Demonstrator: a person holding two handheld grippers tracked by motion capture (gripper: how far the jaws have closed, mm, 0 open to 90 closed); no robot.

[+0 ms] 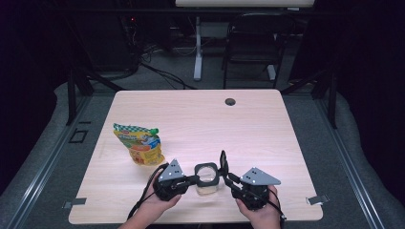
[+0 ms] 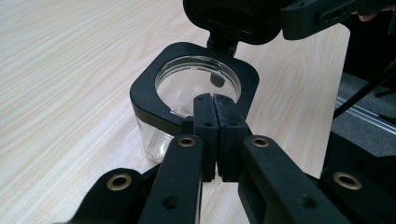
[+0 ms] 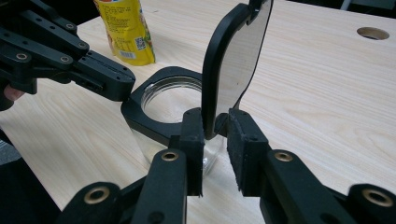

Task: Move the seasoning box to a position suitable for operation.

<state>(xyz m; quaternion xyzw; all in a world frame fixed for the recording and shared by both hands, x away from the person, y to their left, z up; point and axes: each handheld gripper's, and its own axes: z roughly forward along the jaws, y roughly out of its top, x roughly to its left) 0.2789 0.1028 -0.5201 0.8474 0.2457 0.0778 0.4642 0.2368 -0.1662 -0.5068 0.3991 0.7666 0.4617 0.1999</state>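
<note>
While the clear jar [image 1: 208,181] stands near the table's [image 1: 267,124] front edge, between both hands, its hinged black lid [image 3: 233,65] is upright; left gripper [image 2: 215,140] — jaws pressed together on the jar's black collar [image 2: 144,95], steadying it; right gripper [image 3: 215,154] — jaws around the lid's lower edge, one pad touching, a gap at the other, so not firmly clamped; step in hand, by appearance: swinging the lid; next move likely needs a firmer pinch; yellow pouch [image 1: 139,144] just left; open tabletop beyond and right.
</note>
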